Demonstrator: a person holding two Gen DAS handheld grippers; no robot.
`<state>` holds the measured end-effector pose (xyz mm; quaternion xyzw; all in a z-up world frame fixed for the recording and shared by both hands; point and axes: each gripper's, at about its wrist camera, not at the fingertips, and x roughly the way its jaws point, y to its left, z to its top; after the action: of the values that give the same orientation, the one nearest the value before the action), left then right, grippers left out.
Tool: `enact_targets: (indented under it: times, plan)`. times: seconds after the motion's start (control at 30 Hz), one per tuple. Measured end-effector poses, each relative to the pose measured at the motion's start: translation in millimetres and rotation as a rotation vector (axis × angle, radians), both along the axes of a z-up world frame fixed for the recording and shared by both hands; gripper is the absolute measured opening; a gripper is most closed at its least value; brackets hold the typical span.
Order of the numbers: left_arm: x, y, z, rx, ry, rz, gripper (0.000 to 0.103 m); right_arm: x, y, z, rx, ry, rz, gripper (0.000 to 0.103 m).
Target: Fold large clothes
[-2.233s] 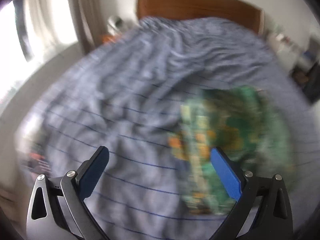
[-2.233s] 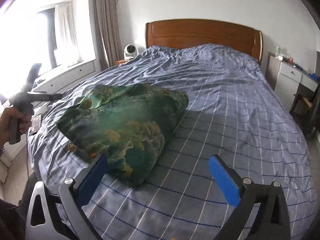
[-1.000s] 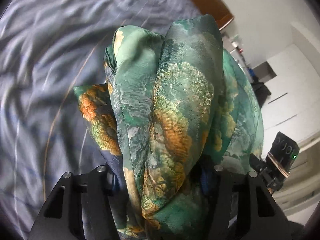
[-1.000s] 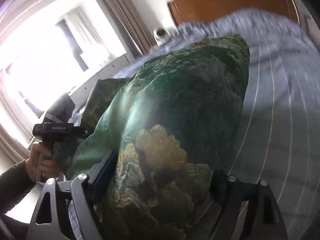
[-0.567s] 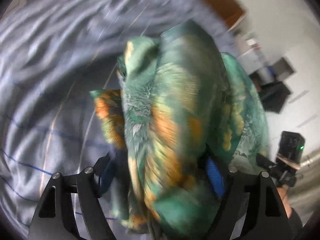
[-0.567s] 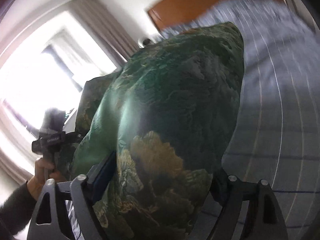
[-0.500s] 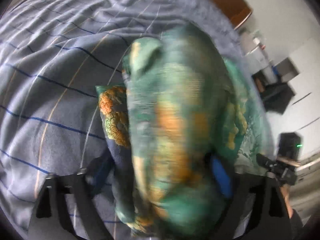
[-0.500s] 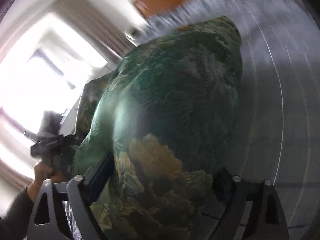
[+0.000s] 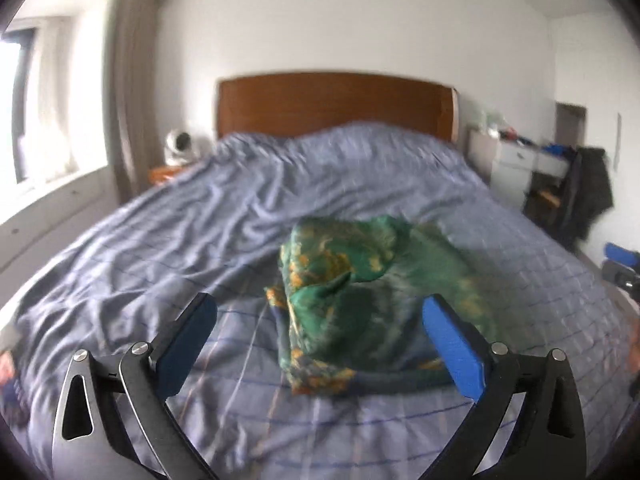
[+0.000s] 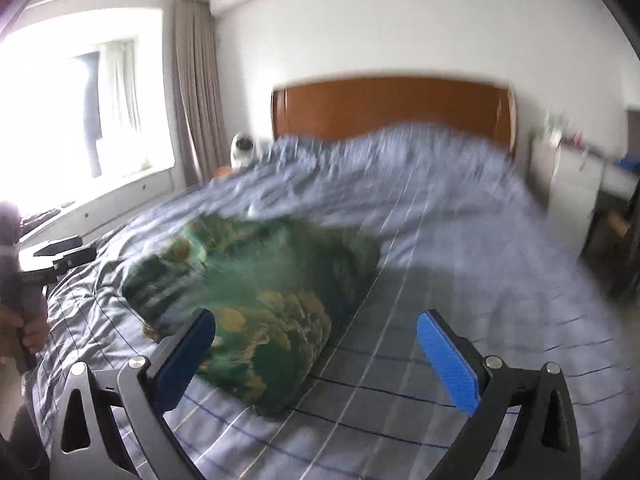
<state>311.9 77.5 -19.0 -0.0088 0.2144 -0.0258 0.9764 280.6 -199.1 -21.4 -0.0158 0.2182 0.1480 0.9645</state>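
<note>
A green garment with orange and gold print (image 9: 360, 300) lies bunched in a heap on the blue striped bedspread (image 9: 180, 240). In the right wrist view the garment (image 10: 264, 300) lies left of centre. My left gripper (image 9: 320, 340) is open and empty, held above the bed just in front of the heap. My right gripper (image 10: 316, 344) is open and empty, its left finger (image 10: 184, 352) in front of the garment's near edge. Both views are blurred by motion.
A wooden headboard (image 9: 336, 104) stands at the far end of the bed. A white nightstand (image 9: 516, 164) and dark chair (image 9: 584, 196) stand at right. A window ledge (image 10: 100, 200) and curtain (image 10: 196, 96) are at left. The other gripper shows at each view's edge (image 10: 28, 276).
Both grippers were shut on the green garment and held it up; now both are open and drawn back, and the garment lies in a heap on the bed.
</note>
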Motion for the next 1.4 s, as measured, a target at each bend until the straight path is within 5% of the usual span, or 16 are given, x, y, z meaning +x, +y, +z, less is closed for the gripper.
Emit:
enact_targets:
  times: [0.13, 0.3, 0.47, 1.0, 1.4]
  plan:
    - [-52, -19, -4, -0.018, -0.043, 0.109, 0.103, -64, -7, 17, 0.059, -0.087, -0.079, 0.103]
    - [-88, -38, -14, 0.036, 0.029, 0.126, 0.103, -108, -8, 3, 0.009, 0.010, -0.150, 0.103]
    - [-104, -40, -17, -0.025, 0.110, 0.127, 0.103, -133, 2, -17, -0.057, 0.113, -0.177, 0.103]
    - [-120, -83, 1, 0.127, 0.224, 0.050, 0.103, -165, 34, 6, -0.143, 0.177, -0.176, 0.103]
    - [-119, -77, -3, 0.056, 0.276, 0.040, 0.103, -175, 42, 6, -0.186, 0.183, -0.183, 0.103]
